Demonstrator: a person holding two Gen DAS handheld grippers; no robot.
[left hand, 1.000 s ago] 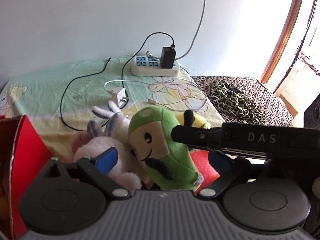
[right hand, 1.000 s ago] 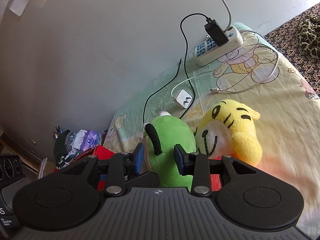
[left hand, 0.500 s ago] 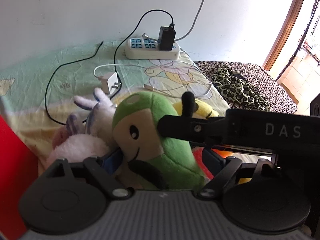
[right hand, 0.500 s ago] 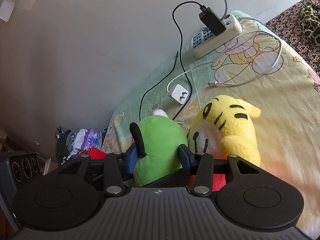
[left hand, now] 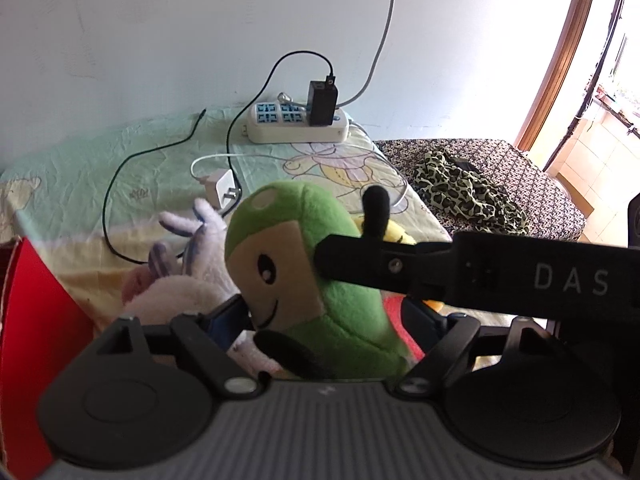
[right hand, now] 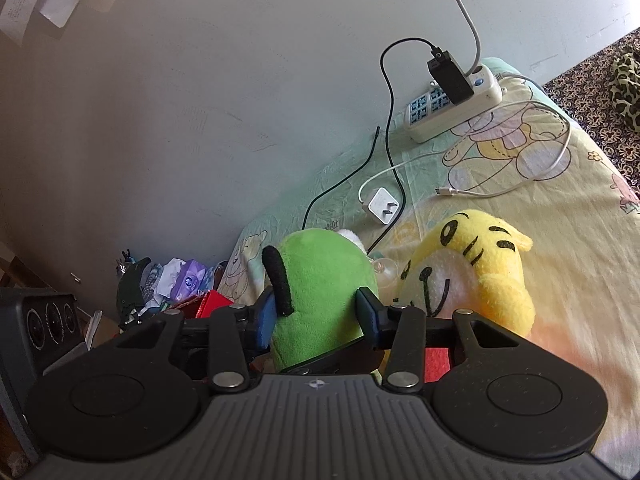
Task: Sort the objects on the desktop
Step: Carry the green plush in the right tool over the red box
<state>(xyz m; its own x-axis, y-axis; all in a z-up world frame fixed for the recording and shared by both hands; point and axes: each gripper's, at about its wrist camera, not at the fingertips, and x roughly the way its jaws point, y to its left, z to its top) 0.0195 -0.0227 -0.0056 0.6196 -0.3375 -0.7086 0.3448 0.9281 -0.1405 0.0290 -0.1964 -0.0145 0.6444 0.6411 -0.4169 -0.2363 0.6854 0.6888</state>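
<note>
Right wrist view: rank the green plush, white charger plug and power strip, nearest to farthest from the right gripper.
1. Green plush: between the right gripper jaws.
2. White charger plug: mid-table, beyond the plush.
3. Power strip: at the wall, far right.

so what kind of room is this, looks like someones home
Probably a bedroom at home: a cartoon-print sheet covers the surface, plush toys like the green plush lie on it, and a power strip sits against the wall.
</note>
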